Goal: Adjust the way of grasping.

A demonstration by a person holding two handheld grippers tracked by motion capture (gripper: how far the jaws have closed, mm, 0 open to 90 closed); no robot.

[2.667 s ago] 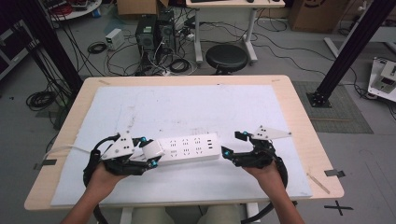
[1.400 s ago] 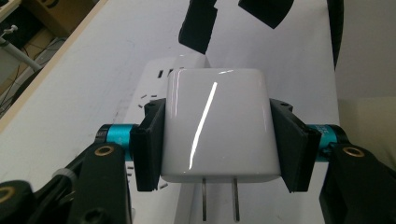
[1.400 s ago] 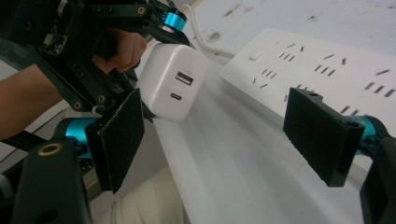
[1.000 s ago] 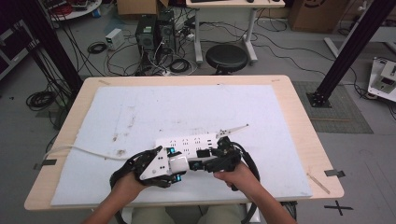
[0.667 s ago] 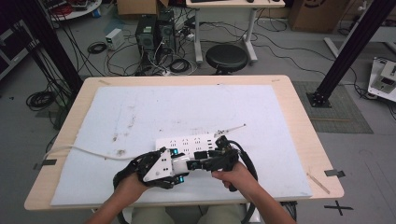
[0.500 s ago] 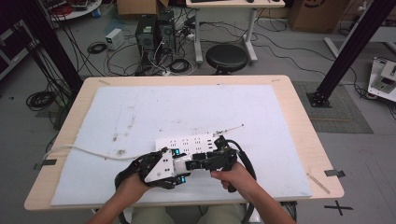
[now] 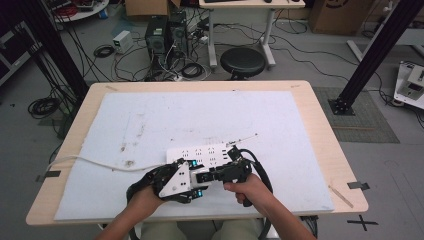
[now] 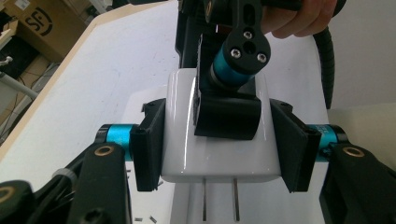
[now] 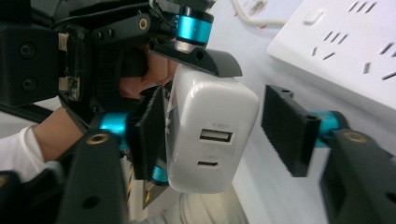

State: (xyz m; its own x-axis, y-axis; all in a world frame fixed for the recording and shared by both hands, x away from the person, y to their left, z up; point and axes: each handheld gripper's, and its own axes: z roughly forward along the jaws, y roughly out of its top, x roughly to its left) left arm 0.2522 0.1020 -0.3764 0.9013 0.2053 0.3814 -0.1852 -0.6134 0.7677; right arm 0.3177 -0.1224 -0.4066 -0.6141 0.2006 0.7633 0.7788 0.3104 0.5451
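Charger between both grippers, just in front of the power strip (image 7: 207, 154).

We hold the white USB charger (image 8: 219, 135) in the left gripper (image 8: 219, 144) fingers (prongs toward us); the right gripper (image 9: 219, 126) fingers stand wide, one pad touching, strip sockets just beyond.

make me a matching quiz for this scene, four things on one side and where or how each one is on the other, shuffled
Things:
1. white charger
2. power strip
3. right gripper
4. white cable

Place or state:
a. lies flat on the white mat
b. runs over the left edge of the table
c. clamped between the fingers of the left gripper
d. open, one finger apart from the charger

Pairs: 1-c, 2-a, 3-d, 4-b
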